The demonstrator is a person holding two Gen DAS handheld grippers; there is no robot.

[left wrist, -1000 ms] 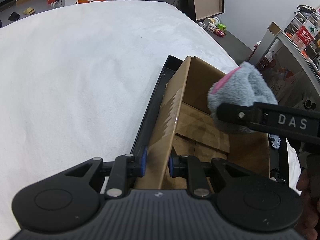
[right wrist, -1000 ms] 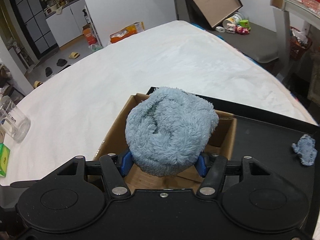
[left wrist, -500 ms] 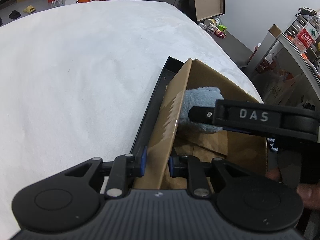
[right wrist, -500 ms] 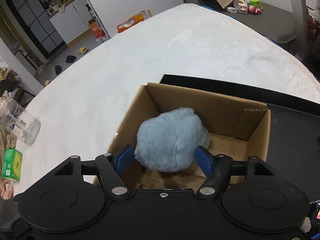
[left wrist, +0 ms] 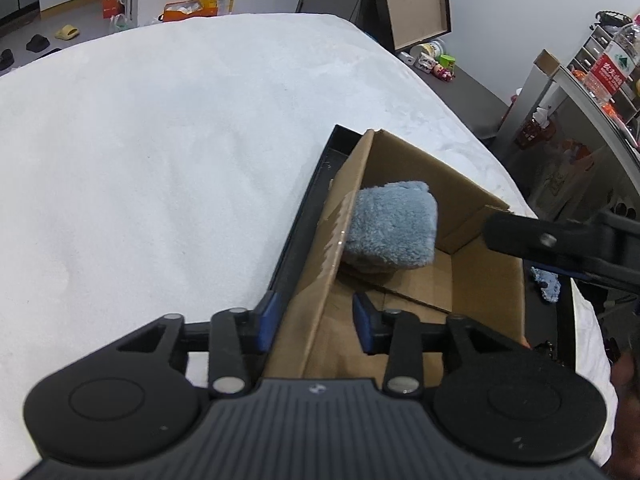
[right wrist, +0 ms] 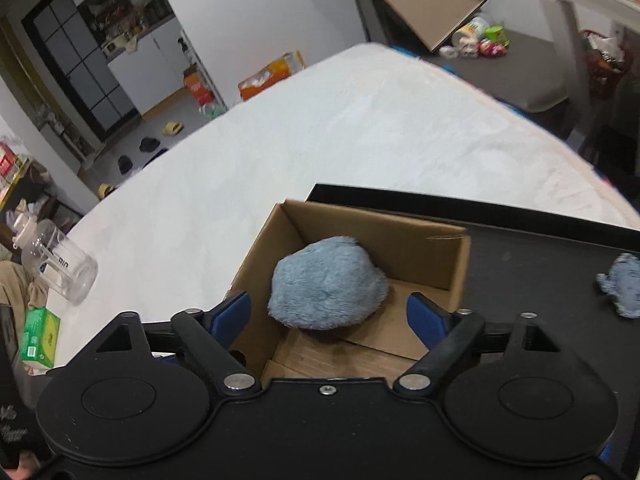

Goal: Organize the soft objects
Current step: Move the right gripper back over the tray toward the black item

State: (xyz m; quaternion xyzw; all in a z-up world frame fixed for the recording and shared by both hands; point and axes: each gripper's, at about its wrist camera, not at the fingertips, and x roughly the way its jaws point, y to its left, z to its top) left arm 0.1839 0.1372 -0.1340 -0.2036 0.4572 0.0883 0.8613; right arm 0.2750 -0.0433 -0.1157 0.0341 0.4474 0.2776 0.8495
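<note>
A fluffy blue plush (right wrist: 326, 282) lies inside the open cardboard box (right wrist: 424, 240), against its left wall; it also shows in the left wrist view (left wrist: 390, 226). My right gripper (right wrist: 328, 312) is open above the box's near edge, its blue pads apart from the plush. My left gripper (left wrist: 314, 320) is open, its pads straddling the box's left wall (left wrist: 332, 240) with a gap on each side. A second small blue plush (right wrist: 622, 284) lies on the black tray (right wrist: 540, 248) to the right of the box.
The box and tray sit on a white bed (left wrist: 160, 140). A clear glass jar (right wrist: 56, 266) and a green carton (right wrist: 40, 334) are at the bed's left side. Shelves and clutter stand to the right (left wrist: 580, 92).
My right gripper lowered the plush into the box, opened and let it go, then drew back. My left gripper opened off the box's left wall.
</note>
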